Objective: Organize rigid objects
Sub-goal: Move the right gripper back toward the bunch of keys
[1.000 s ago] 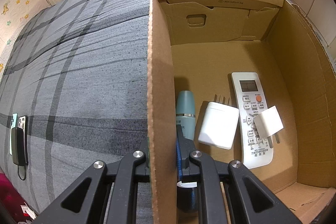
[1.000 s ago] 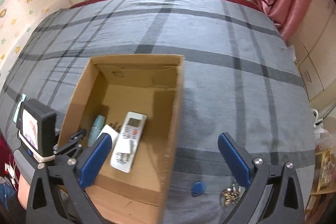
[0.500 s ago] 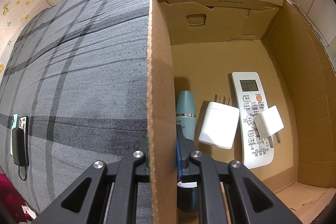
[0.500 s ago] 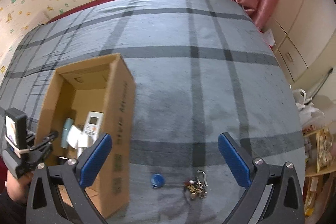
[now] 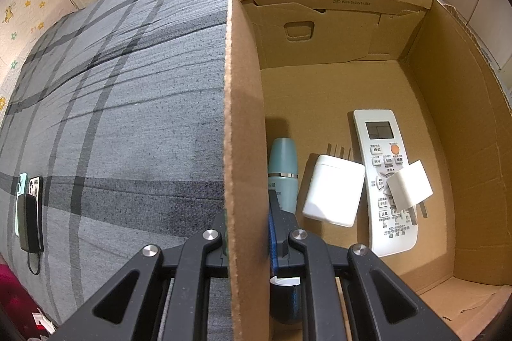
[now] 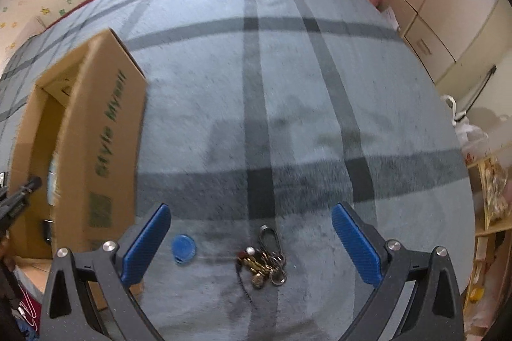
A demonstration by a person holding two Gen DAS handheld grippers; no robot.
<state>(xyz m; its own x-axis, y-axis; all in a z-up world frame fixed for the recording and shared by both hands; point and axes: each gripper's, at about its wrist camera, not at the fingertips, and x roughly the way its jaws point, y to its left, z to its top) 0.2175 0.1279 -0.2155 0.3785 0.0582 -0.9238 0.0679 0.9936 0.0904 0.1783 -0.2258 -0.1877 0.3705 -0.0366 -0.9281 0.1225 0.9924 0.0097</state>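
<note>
The right gripper [image 6: 251, 240] has its fingers spread wide, and the bunch of keys [image 6: 262, 261] lies on the blanket between them (a blue tag [image 6: 183, 248] is beside the left finger). The left gripper [image 5: 248, 232] pinches the wall of the cardboard box [image 5: 243, 123], which stands left of the keys
</note>
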